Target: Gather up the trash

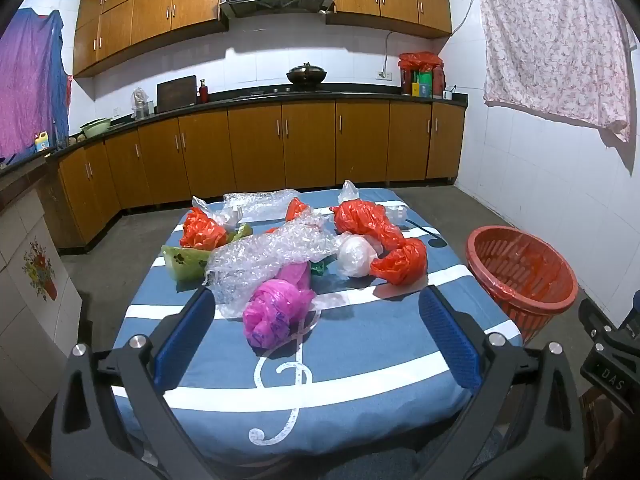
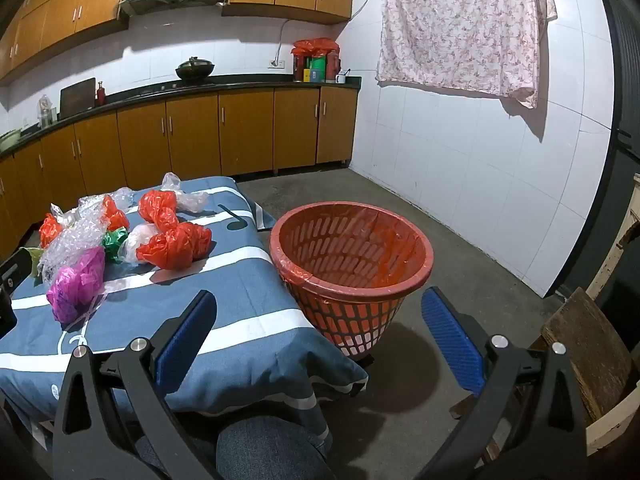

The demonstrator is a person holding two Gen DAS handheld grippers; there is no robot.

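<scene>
The table (image 1: 352, 364) carries the trash; the red basket (image 2: 352, 264) stands on the floor beside it. The pink bag (image 1: 276, 312) lies ahead of the left gripper (image 1: 316, 320) — jaws wide apart, nothing between them. The right gripper (image 2: 316, 320) points at the basket — jaws apart, empty.

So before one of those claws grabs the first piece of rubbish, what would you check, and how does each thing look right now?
1. Left claw open and empty: ok.
2. Right claw open and empty: ok.
3. Pink bag lies nearest the left claw, nothing on top of it: ok.
4. Orange basket upright beside the table, lined with a red bag: ok.
5. Basket has room: ok, it looks empty.
6. Bubble wrap free of the pink bag: cannot tell, they touch.
</scene>
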